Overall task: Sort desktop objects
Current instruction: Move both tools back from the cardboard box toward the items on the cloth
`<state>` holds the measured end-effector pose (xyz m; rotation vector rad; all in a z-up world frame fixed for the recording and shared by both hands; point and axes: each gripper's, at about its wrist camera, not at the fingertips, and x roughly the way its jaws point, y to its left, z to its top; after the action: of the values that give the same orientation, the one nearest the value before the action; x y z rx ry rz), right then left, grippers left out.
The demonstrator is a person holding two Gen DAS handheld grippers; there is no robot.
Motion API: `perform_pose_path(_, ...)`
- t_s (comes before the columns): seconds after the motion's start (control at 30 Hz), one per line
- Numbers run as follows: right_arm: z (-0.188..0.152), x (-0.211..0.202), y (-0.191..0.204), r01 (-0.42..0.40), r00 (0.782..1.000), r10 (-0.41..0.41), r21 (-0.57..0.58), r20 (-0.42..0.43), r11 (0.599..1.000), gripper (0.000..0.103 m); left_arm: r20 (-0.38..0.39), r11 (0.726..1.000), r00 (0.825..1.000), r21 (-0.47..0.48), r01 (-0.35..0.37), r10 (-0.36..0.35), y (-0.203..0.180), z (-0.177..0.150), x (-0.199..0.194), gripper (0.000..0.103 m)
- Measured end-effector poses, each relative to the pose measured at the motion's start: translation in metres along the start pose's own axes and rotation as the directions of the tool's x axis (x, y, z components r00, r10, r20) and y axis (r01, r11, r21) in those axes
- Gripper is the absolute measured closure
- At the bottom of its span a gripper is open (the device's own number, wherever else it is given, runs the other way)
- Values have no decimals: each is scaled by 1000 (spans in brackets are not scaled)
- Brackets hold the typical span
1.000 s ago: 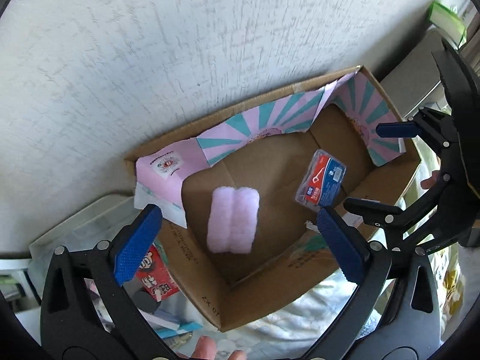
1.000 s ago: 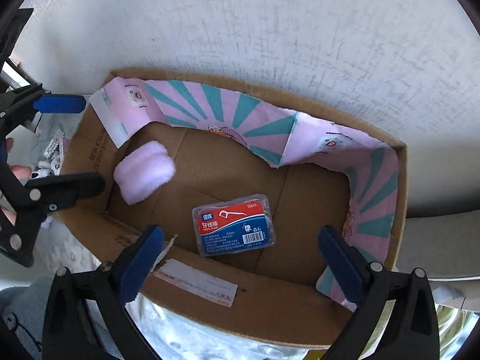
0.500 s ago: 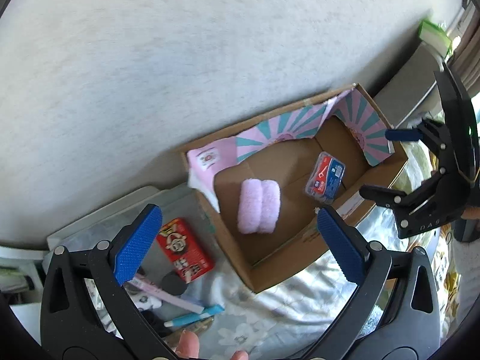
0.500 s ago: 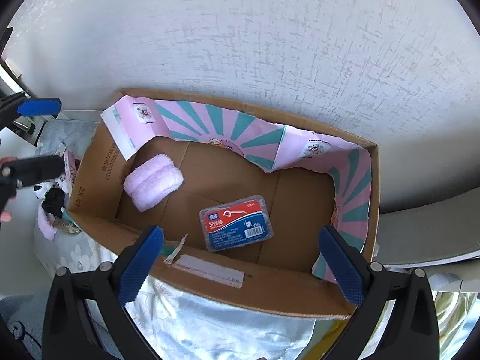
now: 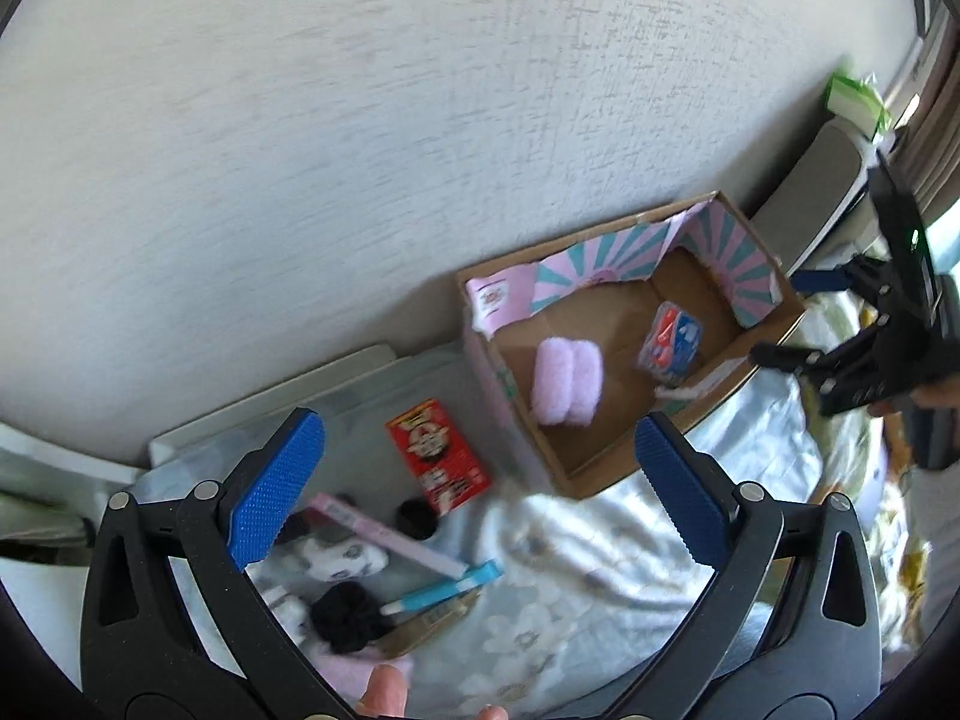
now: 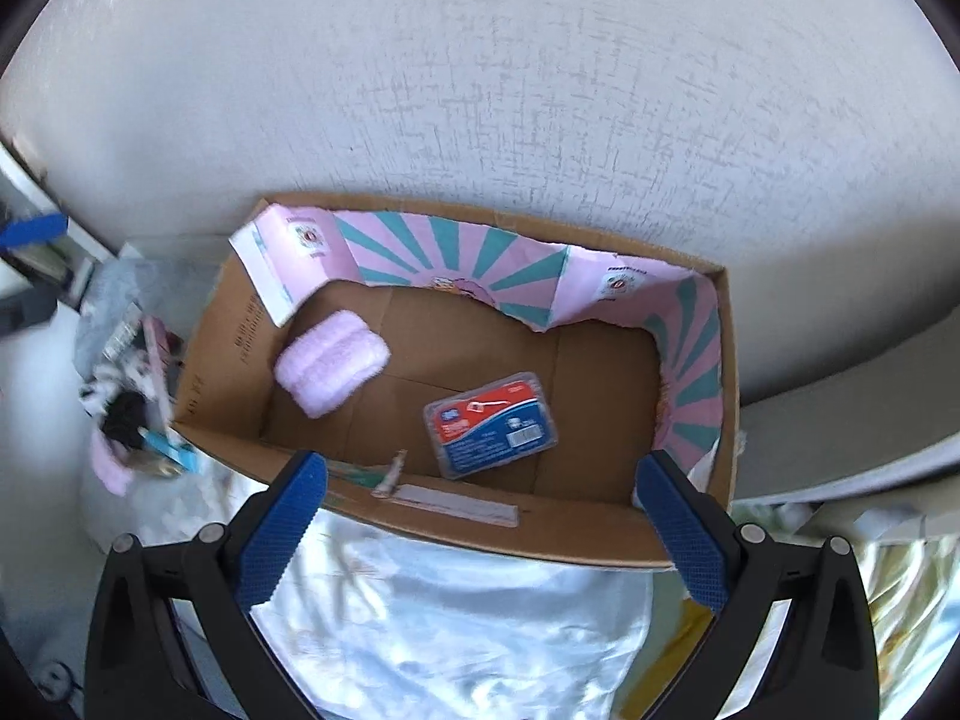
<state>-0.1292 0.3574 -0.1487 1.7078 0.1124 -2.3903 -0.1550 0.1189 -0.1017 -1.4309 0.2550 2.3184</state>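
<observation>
Against the wall sat the cardboard box (image 6: 468,534), its open top turned up so things could be dropped straight in. Two items already lay on its floor, well apart: a pink fluffy roll (image 6: 331,362) toward the left side and a blue-and-red floss pack (image 6: 489,423) nearer the middle. Both tools were empty. The right gripper (image 6: 480,531) hung over the box's near edge, jaws spread wide and grasping nothing. The left gripper (image 5: 477,495) was also released, and it hovered above the pile beside the box, which looked like the next place to pick from. Waiting there on the flowered cloth (image 5: 576,594) were a red packet (image 5: 436,456), a pink stick (image 5: 384,534), a blue pen (image 5: 447,593) and a black scrunchie (image 5: 348,618). Sorting seemed only partly done.
</observation>
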Motion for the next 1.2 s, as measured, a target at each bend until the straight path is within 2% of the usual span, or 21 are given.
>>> perform_pose_path(0.07,-1,-5,2,-6,1000,6,29,-2,1000,0,12,1000,1000,-3,-14,14,5,-7,-6,0)
perform_pose_path(0.23,-5,-13,13,-10,1000,10,39,1,999,0,25,998,999,-32,45,-44,12,-29,-17,0)
perform_pose_path(0.37,-9,-16,18,-56,998,57,61,-13,997,0,31,999,999,-24,33,-32,15,-40,-28,0)
perform_pose_path(0.43,-11,-17,24,-92,996,93,50,-14,994,0,39,999,999,-41,20,-18,21,-44,-34,0)
perform_pose_path(0.5,-12,-17,32,-95,994,97,32,-52,995,0,60,998,998,-67,-1,5,28,-48,-41,0)
perform_pose_path(0.6,-13,-18,43,-31,997,31,-3,-72,1000,0,70,993,996,-112,-40,48,44,-54,-50,0)
perform_pose_path(0.7,-13,-19,51,29,997,-31,-37,-69,999,0,58,989,997,-145,-41,50,57,-62,-56,0)
perform_pose_path(0.77,-12,-22,52,1,999,-3,-39,-52,999,0,64,983,996,-175,-49,61,66,-67,-62,0)
perform_pose_path(0.87,-7,-31,56,-56,998,56,-27,-7,998,0,72,969,988,-217,-116,134,77,-76,-74,0)
perform_pose_path(1.03,4,-38,76,-64,998,66,-72,15,995,0,102,951,973,-251,-178,209,94,-92,-94,0)
perform_pose_path(1.2,14,-41,103,-76,997,80,-137,18,988,0,97,942,971,-282,-183,218,110,-105,-101,0)
